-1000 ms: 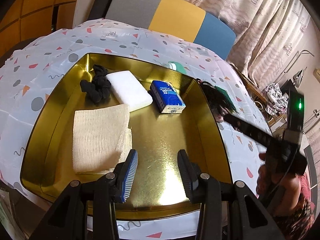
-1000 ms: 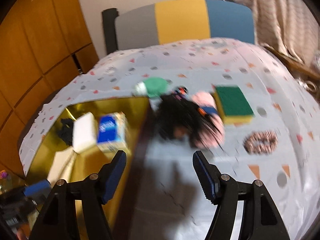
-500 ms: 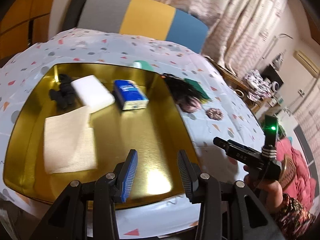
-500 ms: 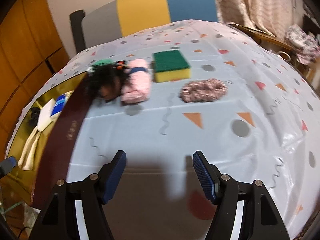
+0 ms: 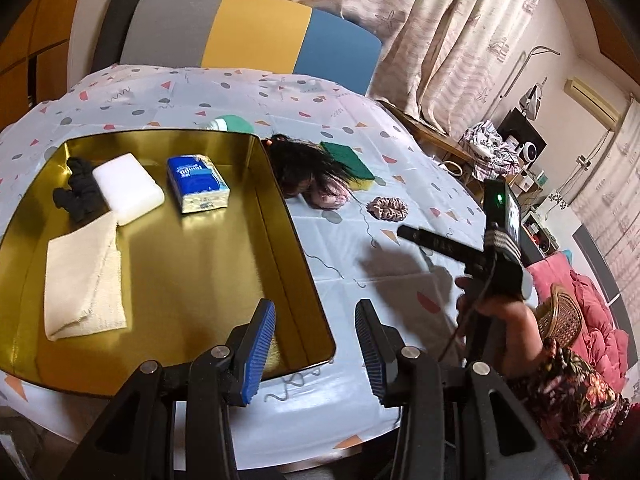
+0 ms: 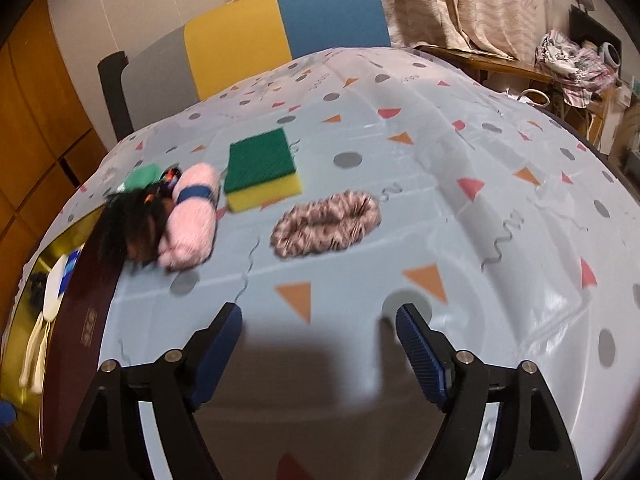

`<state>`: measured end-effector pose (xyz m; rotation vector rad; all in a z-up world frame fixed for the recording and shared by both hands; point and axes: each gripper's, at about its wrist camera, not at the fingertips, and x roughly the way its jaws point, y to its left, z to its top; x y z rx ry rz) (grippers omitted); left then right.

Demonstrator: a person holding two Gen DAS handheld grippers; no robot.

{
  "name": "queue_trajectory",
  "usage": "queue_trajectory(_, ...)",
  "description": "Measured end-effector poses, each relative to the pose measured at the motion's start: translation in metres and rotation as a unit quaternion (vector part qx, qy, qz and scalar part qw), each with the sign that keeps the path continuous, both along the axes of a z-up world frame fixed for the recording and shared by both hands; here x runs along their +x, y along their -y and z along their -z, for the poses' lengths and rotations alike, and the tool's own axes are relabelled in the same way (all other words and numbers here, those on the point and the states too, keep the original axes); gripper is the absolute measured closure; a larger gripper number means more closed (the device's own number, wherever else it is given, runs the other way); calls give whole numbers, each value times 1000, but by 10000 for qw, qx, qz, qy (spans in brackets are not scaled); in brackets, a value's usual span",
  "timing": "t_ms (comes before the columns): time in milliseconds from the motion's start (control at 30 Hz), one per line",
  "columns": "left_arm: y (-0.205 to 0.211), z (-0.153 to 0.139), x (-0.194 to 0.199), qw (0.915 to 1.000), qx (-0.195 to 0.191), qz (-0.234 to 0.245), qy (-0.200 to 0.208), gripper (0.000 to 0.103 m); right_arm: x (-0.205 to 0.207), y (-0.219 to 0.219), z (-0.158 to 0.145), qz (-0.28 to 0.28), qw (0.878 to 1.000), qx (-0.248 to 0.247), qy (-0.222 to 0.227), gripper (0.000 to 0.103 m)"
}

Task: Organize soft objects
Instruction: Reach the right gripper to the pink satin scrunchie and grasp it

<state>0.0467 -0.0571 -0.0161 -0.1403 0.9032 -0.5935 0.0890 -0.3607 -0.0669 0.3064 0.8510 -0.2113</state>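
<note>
Gold-coloured metal formed the tray (image 5: 280,216) that served as the collection point, and it stood on the left part of the worktop (image 5: 400,320) under a patterned plastic cover. Four soft items lay inside it: a folded cream cloth (image 5: 82,280) at the near left, a black fabric bundle (image 5: 78,196) at the far left, a white foam block (image 5: 128,188) touching that bundle, and a blue tissue pack (image 5: 198,188) just beside the block. That portion of the task was judged complete. Five items remained outside the tray on the cover: a black hair piece (image 6: 128,224) against the tray's far right wall, a pink yarn roll with a blue band (image 6: 190,216) touching the hair piece, a green-and-yellow sponge (image 6: 260,168) just beside the roll, a pink-brown scrunchie (image 6: 326,224) lying apart in front of the sponge, and a green round item (image 6: 140,176) behind the hair piece, too blurred to identify. The task was therefore judged roughly half done. The right gripper (image 6: 320,344) hovered above the cover, aimed at the scrunchie but well apart from it; its jaws were opening and nothing stood between them. The scrunchie appeared to be the next item for transfer. The left gripper (image 5: 316,344) hung over the near right corner of the tray with its jaws partly spread and empty. A multicoloured chair back (image 5: 248,32) stood behind the worktop.
</note>
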Motion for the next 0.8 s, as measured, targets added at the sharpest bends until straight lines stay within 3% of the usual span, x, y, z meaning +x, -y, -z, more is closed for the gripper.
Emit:
queue_trajectory(167,4,1,-3,10000,8,-54,-64,61,23,11,-6,38,9997,-236,31,7)
queue_trajectory(400,10,-2,-5,9999,42,-61,-93,61,63,17,-2,-218,9987,-458,-81,6)
queue_trajectory(600,17,-4,-4,9999,101,-41,-124,61,85,23,18,-333,9977,-498,-332,5)
queue_trajectory(700,21,-6,0,9998,105,-35,-133,61,86,31,23,-278,9984,-332,-367,16)
queue_trajectory(767,26,-9,5,9999,99,-33,-122,61,85,31,21,-300,9983,-374,-316,40)
queue_trajectory(800,29,-12,9,9999,95,-19,-125,61,84,30,20,-334,9980,-435,-320,45)
